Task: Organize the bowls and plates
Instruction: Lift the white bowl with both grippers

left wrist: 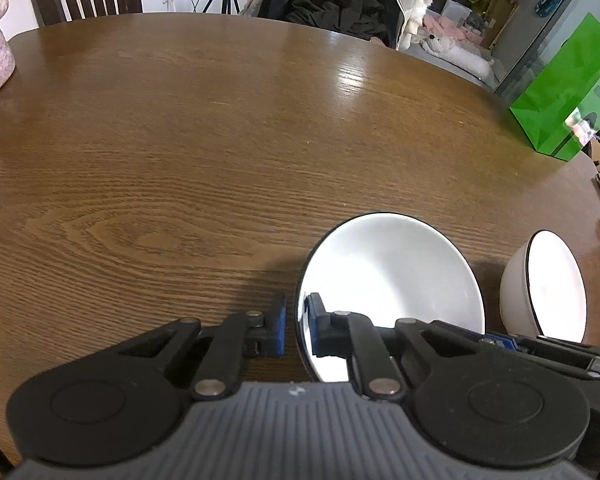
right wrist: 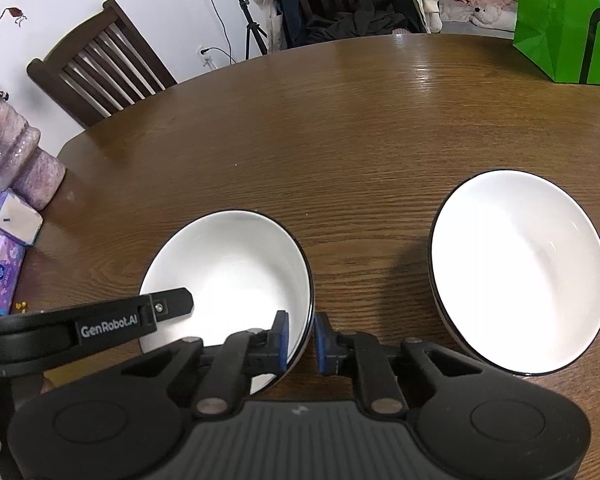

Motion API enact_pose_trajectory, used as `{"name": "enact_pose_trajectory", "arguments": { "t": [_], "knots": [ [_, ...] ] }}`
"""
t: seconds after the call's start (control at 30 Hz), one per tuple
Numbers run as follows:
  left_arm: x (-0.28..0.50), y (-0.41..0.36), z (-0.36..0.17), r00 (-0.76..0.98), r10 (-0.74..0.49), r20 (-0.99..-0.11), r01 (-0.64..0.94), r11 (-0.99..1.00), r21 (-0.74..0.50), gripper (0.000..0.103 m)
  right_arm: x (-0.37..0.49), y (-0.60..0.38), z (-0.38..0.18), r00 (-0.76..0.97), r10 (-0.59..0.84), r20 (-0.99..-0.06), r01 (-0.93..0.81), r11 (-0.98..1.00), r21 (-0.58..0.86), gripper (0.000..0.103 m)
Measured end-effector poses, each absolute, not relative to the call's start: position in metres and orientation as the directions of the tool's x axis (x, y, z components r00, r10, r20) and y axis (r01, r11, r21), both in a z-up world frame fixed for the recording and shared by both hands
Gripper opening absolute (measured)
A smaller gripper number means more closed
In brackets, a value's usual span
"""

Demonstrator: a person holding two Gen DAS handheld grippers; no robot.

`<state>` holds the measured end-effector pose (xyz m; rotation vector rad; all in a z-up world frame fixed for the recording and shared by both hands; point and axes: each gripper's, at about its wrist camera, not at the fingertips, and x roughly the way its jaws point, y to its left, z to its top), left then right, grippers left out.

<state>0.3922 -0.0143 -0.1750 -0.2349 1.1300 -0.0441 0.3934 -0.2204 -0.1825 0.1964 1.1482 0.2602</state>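
Pinching opposite rims of the near bowl on the bench with left hand-held gripper and right hand-held gripper, we should lift evenly, steering toward the second bowl

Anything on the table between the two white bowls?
Nothing: in the right wrist view, only bare wooden table lies between the held bowl and the free bowl.

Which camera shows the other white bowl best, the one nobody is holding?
The right wrist view. There the free white bowl sits whole on the table, its black rim and empty inside plain to see. The left wrist view catches that bowl only at the right edge, squashed narrow, with its lower part hidden behind the tool.
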Motion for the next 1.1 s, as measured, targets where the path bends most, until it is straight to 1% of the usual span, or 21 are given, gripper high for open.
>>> {"name": "enact_pose_trajectory", "arguments": {
  "t": [0.1,0.73,1.1],
  "knots": [
    [0.394,-0.016,-0.176,0.422,-0.156,-0.893,-0.080,0.975,-0.208,0.009,0.393,-0.219,-0.184,0.385,0.296,-0.874,-0.109,0.955,0.275,0.013],
    [0.388,-0.020,-0.174,0.433,-0.154,-0.888,-0.075,0.976,-0.205,0.009,0.390,-0.220,-0.184,0.387,0.300,-0.872,-0.114,0.954,0.278,0.012],
    [0.372,-0.023,-0.160,0.453,-0.160,-0.877,-0.062,0.976,-0.210,0.009,0.381,-0.229,-0.178,0.401,0.316,-0.860,-0.108,0.948,0.298,0.012]
  ]
}}
